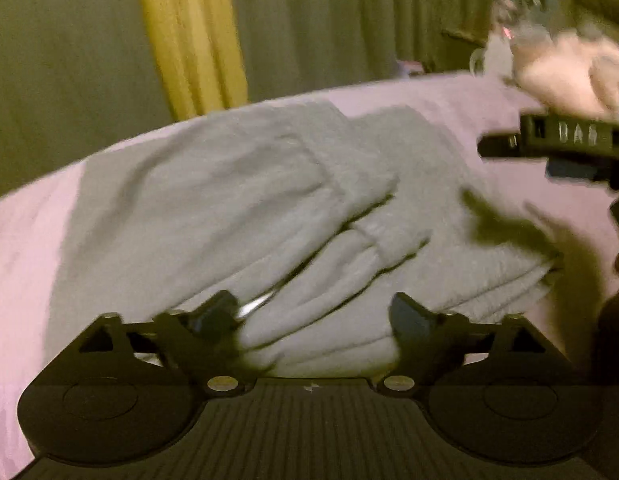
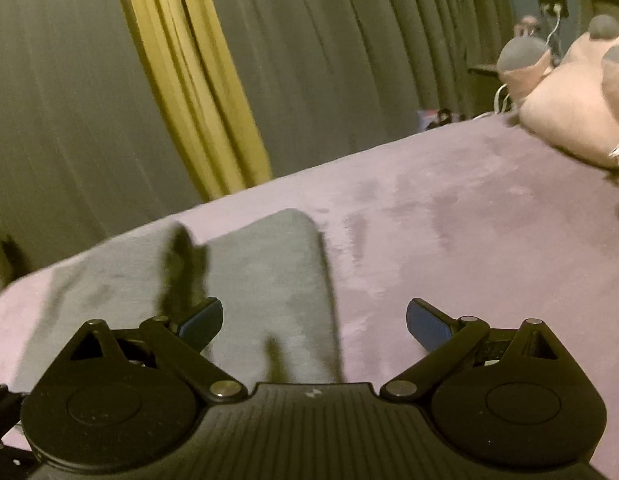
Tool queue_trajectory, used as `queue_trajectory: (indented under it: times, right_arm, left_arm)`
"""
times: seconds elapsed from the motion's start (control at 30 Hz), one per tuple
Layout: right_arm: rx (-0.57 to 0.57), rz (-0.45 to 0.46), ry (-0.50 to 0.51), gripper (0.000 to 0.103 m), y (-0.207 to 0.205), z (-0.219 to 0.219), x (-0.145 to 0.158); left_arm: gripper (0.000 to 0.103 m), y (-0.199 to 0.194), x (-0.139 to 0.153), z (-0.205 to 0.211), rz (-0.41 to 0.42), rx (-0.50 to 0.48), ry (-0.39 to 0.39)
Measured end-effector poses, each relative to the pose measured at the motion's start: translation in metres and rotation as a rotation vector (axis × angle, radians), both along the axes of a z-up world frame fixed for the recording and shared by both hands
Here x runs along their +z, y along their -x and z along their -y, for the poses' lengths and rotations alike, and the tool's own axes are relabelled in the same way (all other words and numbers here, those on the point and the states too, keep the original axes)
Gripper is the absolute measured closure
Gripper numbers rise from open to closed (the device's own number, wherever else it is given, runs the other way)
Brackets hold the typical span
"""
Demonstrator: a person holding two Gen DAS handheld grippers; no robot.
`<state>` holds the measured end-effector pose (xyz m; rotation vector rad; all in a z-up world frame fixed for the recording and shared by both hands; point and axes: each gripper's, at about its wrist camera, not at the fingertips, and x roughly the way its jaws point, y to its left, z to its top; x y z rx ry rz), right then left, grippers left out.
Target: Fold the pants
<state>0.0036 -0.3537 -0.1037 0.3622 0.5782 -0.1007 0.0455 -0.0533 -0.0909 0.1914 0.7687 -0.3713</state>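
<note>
A bed covered with a pale lilac, plush-looking blanket [image 2: 449, 216] fills the lower part of both views and carries everything. On it lies the pair of light grey, soft fleece pants [image 1: 237, 200], already folded over into a thick, layered bundle with stacked edges showing toward the near right side. In the right wrist view a rounded corner of the same grey cloth [image 2: 269, 272] lies flat on the blanket, with bare lilac surface stretching away to its right.

The left tool [image 1: 313, 316] hovers just above the near edge of the folded bundle, its two blue-padded fingers spread wide apart; cloth lies beneath and between them, but the pads do not press on it. The right tool [image 2: 315, 320] also stands wide apart, its left pad over the grey cloth and its right pad over bare blanket, gripping nothing. In the left wrist view its black body [image 1: 561, 148] shows at the right edge, over the blanket and clear of the pants.

Behind the bed hang long grey-green pleated curtains [image 2: 349, 60] with one mustard-yellow curtain panel [image 2: 197, 92] among them. At the far right corner of the bed rests a pale pink plush toy with grey ears [image 2: 569, 108], and behind it a dark small side table with white cables [image 2: 485, 72] can be made out. The left wrist view is smeared by motion blur.
</note>
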Motion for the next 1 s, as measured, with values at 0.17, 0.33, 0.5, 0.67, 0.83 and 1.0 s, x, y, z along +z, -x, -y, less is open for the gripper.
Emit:
queue_trajectory:
  times: [0.17, 0.33, 0.5, 0.67, 0.83, 1.0]
  right_arm:
    - [0.098, 0.007, -0.100, 0.004, -0.008, -0.023, 0.008]
    - [0.167, -0.104, -0.287, 0.005, -0.031, -0.042, -0.012]
    - [0.129, -0.167, -0.347, 0.007, -0.039, -0.048, -0.025]
    - [0.116, -0.179, -0.318, 0.021, -0.052, -0.067, -0.026]
    - [0.110, -0.173, -0.283, 0.032, -0.060, -0.079, -0.020]
    - [0.122, -0.199, -0.334, 0.023, -0.067, -0.069, -0.025]
  left_arm:
    - [0.006, 0.014, 0.024, -0.077, 0.020, 0.268, 0.123]
    - [0.003, 0.019, 0.014, -0.150, -0.018, 0.599, 0.263]
    - [0.003, 0.013, -0.007, -0.200, -0.133, 0.792, 0.476]
    - [0.003, 0.010, -0.014, -0.200, -0.173, 0.850, 0.386]
    - [0.002, 0.014, -0.014, -0.198, -0.165, 0.855, 0.373]
    - [0.002, 0.006, -0.015, -0.195, -0.203, 0.860, 0.363]
